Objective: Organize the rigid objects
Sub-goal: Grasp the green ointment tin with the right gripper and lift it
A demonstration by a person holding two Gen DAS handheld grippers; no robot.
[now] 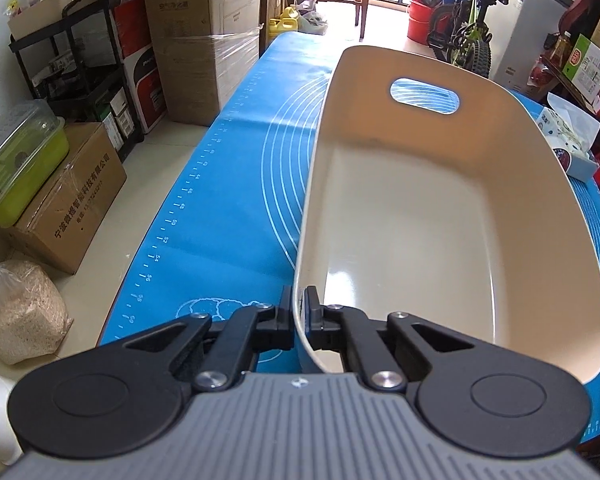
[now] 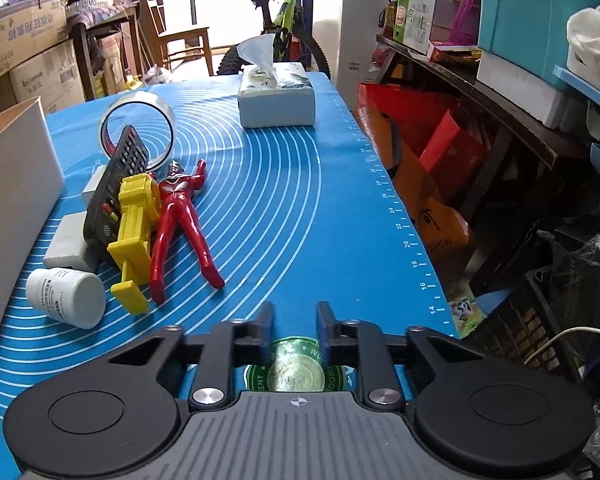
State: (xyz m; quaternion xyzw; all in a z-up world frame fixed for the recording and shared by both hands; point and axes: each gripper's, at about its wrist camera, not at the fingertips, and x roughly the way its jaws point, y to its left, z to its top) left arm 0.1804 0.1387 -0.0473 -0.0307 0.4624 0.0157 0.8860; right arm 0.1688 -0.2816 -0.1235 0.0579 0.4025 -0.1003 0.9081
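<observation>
Pinching bin [image 1: 440, 216] rim | left hand-held gripper [image 1: 299, 308] | near edge

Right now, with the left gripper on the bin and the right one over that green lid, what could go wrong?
1. The left gripper pinches only the thin rim of the beige bin; lifting could let it swing or slip.
2. The right gripper straddles the green-lidded object loosely; it may slip when lifted.
3. The white bottle lies on its side and could roll.
</observation>
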